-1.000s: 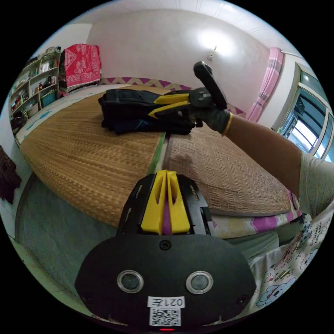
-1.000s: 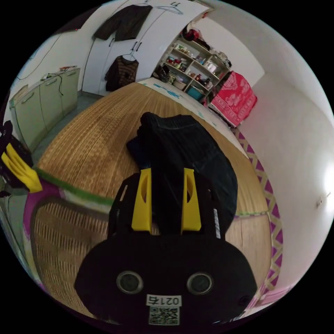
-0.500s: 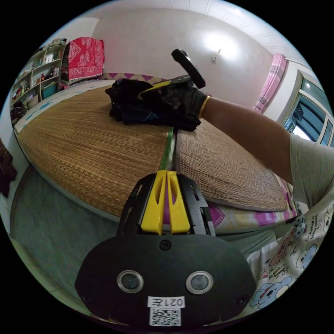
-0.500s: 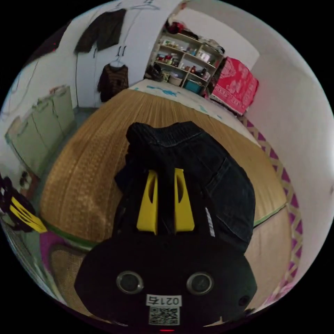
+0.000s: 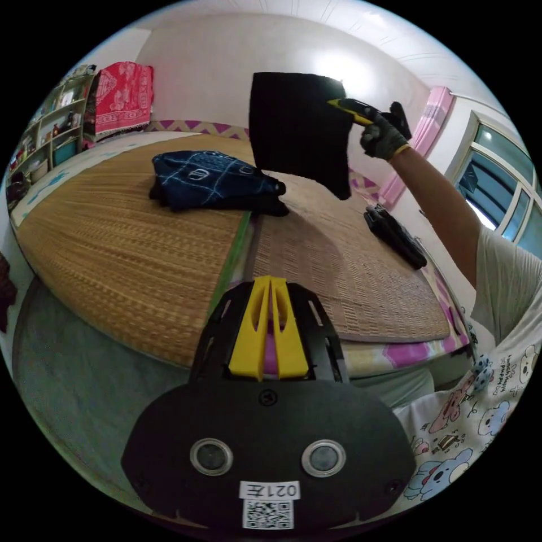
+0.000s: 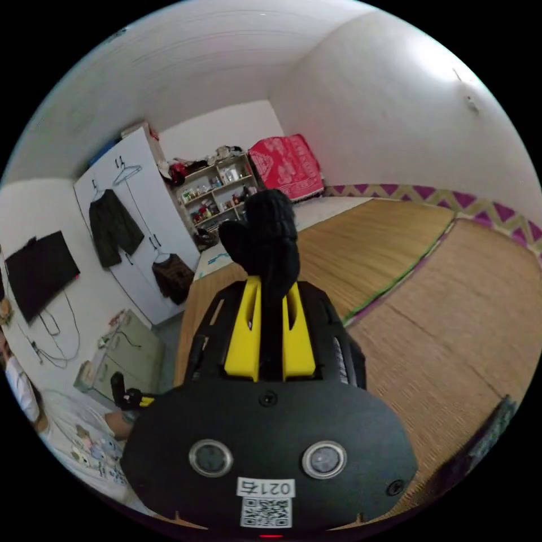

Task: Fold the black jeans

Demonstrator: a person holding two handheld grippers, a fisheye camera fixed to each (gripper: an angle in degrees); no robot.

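Right gripper (image 6: 270,333): clamped on black jeans (image 5: 299,132) — held folded above the mat (image 5: 141,248); lower edge hidden in its own view.
Left gripper (image 5: 270,327): jaws together, empty — over the mat's edge.

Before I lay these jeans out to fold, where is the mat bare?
The right claw holds the black jeans up. Bare: the near mat before the blue pile, and the mat half between that pile and the dark item at its far edge.

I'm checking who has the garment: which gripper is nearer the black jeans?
Right. The right gripper is clamped on the black jeans, holding them above the mat; the left gripper sits shut, apart, at the mat's near edge.
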